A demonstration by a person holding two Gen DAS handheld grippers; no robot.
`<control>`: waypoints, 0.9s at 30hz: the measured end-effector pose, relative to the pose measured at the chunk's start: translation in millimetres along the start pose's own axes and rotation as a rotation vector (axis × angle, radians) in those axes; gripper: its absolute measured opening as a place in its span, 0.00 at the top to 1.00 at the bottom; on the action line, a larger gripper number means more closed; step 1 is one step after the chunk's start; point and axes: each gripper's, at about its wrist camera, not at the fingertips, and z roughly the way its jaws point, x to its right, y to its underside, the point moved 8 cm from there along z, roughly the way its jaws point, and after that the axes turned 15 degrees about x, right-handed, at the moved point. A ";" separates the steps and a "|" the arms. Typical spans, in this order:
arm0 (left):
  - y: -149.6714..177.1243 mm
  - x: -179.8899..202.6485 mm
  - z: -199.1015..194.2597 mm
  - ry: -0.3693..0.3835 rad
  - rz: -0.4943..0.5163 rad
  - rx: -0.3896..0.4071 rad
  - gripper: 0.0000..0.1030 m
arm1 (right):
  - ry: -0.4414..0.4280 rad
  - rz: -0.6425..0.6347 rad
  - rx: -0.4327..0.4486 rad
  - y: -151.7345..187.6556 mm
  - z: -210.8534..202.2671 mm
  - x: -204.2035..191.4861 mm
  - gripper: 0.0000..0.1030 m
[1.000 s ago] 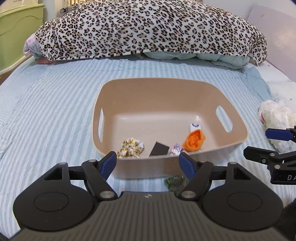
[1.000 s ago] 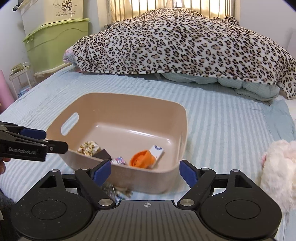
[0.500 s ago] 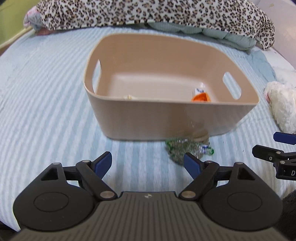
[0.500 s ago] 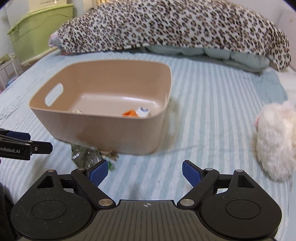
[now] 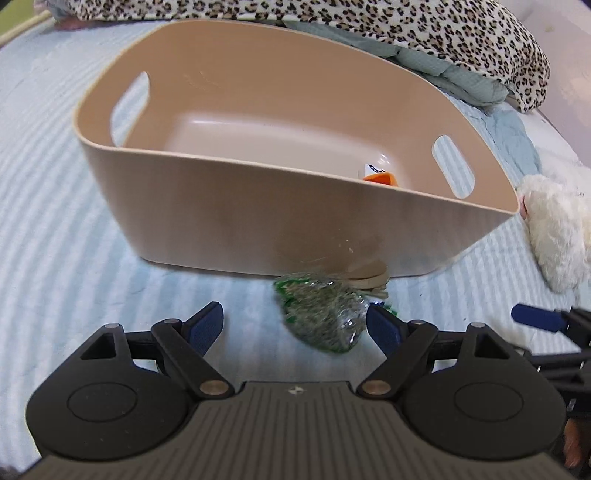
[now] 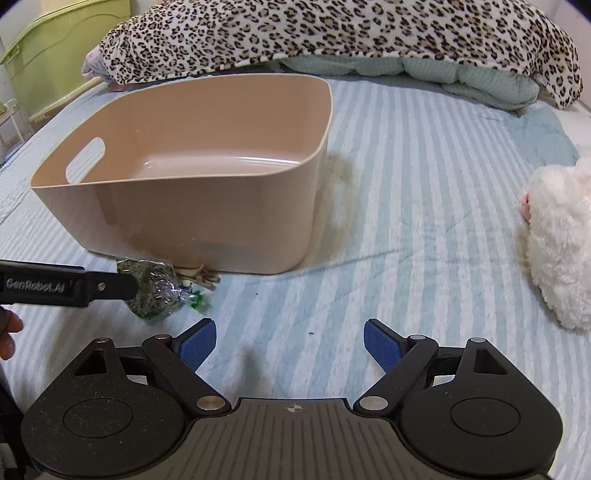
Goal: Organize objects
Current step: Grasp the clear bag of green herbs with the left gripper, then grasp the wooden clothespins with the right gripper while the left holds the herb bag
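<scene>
A tan plastic bin (image 5: 258,206) with handle slots stands on the striped bed; it also shows in the right wrist view (image 6: 207,218). An orange item (image 5: 380,178) peeks over its near wall. A green crinkly packet (image 5: 321,317) lies on the sheet against the bin's front, with a small tan bundle (image 5: 369,282) beside it; the packet shows in the right wrist view (image 6: 155,291). My left gripper (image 5: 295,330) is open, low over the sheet, its right finger next to the packet. My right gripper (image 6: 288,347) is open and empty over bare sheet.
A white plush toy (image 5: 554,236) lies right of the bin, also in the right wrist view (image 6: 557,236). A leopard-print blanket (image 6: 332,33) is piled at the back. A green storage box (image 6: 55,55) stands beyond the bed's left edge.
Both grippers have dropped lower and closer to the sheet in front of the bin. The left gripper now reaches the green packet. The bin's contents are mostly hidden behind its near wall.
</scene>
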 end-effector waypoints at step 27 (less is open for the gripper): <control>1.2 -61.1 -14.8 -0.060 -0.017 -0.041 0.69 | -0.068 0.006 -0.007 -0.1 20.7 -45.3 0.14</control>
